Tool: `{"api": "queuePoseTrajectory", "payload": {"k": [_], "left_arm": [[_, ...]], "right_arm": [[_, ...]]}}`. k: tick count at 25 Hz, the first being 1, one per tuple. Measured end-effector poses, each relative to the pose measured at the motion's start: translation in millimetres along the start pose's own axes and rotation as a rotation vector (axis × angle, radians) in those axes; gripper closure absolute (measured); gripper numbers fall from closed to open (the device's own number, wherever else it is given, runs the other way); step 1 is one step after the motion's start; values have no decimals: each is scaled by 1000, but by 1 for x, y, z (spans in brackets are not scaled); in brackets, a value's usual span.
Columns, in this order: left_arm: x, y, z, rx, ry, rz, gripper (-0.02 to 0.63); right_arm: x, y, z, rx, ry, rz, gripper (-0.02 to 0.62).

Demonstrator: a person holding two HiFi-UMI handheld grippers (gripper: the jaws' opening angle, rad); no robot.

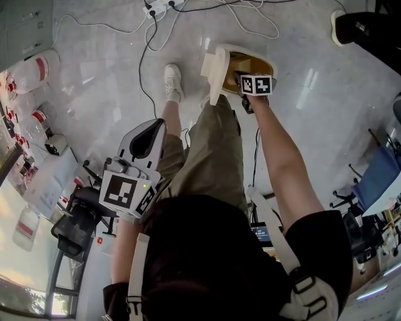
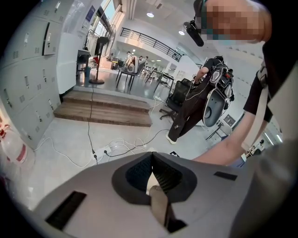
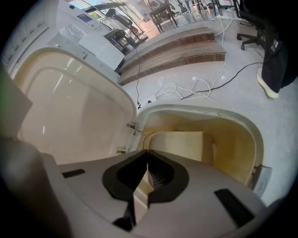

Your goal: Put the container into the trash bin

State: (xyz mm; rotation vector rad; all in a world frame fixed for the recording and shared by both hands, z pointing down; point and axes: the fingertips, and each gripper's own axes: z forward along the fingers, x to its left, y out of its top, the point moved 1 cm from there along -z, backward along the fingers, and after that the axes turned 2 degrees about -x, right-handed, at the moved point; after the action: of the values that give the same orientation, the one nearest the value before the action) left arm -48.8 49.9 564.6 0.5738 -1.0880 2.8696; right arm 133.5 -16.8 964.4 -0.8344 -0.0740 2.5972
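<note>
Writing: only b/w square marker patterns on the cube of the R tongs (image 3: 147, 151) and the cube of the L tongs (image 2: 152, 154). There are no letters on them. Bottles (image 1: 34, 69) at the head view's left edge carry red labels, print too small to read. Blue signs on the lockers (image 2: 28, 79) are also illegible.

The container (image 3: 179, 145), a cream box shape, lies inside the trash bin (image 3: 209, 116), just beyond the R tongs' tips and a bit to their right. We see the R tongs' jaws pressed together. We can't tell whether the tips touch the container. The bin's lid (image 3: 70, 111) stands open at the left. In the head view the R tongs hang over the bin's mouth.

The L tongs are low at the person's left side, well apart from the bin. Their jaws are also closed together, w/ nothing held.

The surface is a pale glossy floor (image 1: 106, 81). Black and white cables (image 1: 147, 37) run across it to a power strip (image 1: 160, 7). The room is a big open office w/ a low wooden step (image 2: 104, 111), office chairs (image 2: 179, 93) and a railing further back.
</note>
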Motion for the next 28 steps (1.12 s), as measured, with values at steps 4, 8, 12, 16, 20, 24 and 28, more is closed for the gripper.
{"api": "queuePoseTrajectory", "payload": {"k": [4,8,12,16,20,24,28], "left_arm": [[-1,-4,0,6,-1,-12,598],[-2,-8,-1,10,-3,-7,598],[-3,-11,-3,12,-3,-12,598],[-4,-11,-2,8,-4,-13,598],[-7,-11,-3,5,-7,-13,598],[-11,-10,-4,5,-16,-7,598],[-13,-9,-3,0,-20,-2,598]], "right_arm": [[-7,-1,4,5,-30,6,577],[-10,-3,8,22,-52,12,575],[-14,-9,11,31,-43,64,572],[-16,-13,12,48,-47,74,428],[-16,-16,9,41,-67,63,419],[-14,-17,5,32,-61,62,419],[-12,-17,2,27,-64,56,419]]}}
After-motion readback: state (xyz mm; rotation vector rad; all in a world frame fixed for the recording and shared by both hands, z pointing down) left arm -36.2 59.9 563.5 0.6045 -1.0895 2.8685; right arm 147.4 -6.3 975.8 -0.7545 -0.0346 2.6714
